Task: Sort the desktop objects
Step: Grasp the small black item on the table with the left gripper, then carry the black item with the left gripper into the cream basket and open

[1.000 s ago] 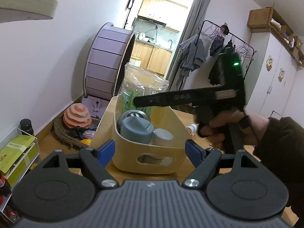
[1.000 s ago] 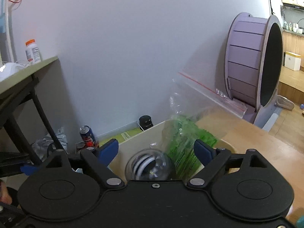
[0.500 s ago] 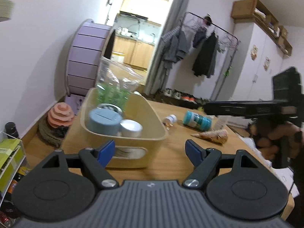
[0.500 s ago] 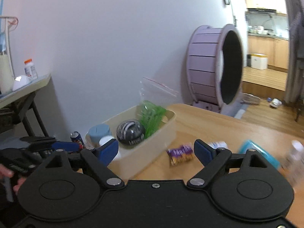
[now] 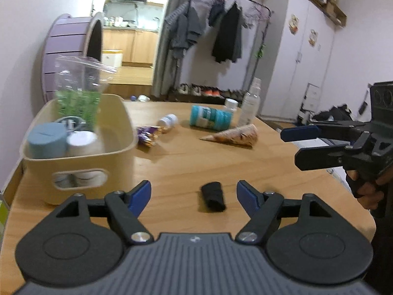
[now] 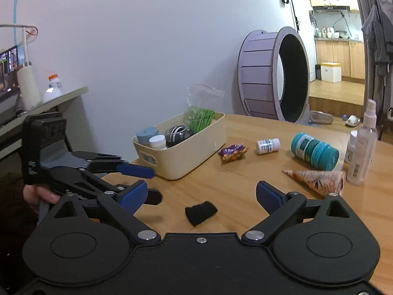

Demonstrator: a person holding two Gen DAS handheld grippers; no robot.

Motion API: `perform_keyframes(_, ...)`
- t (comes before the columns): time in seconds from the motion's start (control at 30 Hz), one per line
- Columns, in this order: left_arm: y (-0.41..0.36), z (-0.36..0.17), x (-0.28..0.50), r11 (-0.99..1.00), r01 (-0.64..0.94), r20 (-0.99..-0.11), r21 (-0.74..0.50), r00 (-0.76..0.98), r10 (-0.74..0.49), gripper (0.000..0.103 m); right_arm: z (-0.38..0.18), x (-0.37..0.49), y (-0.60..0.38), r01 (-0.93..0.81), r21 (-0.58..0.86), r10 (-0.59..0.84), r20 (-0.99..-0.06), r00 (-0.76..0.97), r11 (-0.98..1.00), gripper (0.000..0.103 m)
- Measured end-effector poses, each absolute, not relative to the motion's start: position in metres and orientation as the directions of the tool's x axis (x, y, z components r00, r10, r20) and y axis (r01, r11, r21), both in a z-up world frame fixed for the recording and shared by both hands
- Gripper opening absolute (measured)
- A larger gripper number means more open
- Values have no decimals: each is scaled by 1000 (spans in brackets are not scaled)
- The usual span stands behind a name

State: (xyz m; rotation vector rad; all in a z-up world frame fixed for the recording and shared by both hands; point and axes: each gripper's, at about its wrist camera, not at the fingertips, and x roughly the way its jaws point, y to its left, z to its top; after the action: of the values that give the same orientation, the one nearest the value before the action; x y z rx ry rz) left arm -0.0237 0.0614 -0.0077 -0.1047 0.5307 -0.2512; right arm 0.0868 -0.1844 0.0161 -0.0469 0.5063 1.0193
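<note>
L→R: cream bin (image 6: 186, 157) w/ bag, ball, jars sits at table's L end; R gripper (image 6: 201, 194) has pulled back off it since 1 s ago. Both grippers empty, jaws apart; L gripper (image 5: 194, 194) alongside. Black item (image 6: 201, 212) nearest, snack pkt (image 6: 232, 152), teal bottle (image 6: 314, 153) still loose, likely next.

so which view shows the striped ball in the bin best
The right wrist view: the striped ball sits in plain sight in the cream bin, between the white jar and the green bag. The left wrist view is blurred there, and the blue container mostly hides it.
</note>
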Motion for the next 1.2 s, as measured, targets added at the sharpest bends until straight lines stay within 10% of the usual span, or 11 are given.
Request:
perform_keyframes(0.17,42,-18,-12,962,242,-540,-128,797,-272,47,11,79,-192,-838,201,814,-429,391,508,100)
perform_keyframes(0.53,23,-29,13,972,203,-605,-119,762,-233,46,10,75,-201,-830,214,820,-407,403,515,103)
perform_keyframes(0.8,16,-30,9,973,220,-581,-72,783,-220,7,10,73,-202,-824,210,816,-397,420,527,103)
perform_keyframes(1.2,59,20,-20,993,84,-407,-82,907,-111,4,11,77,-198,-813,231,822,-370,434,534,103)
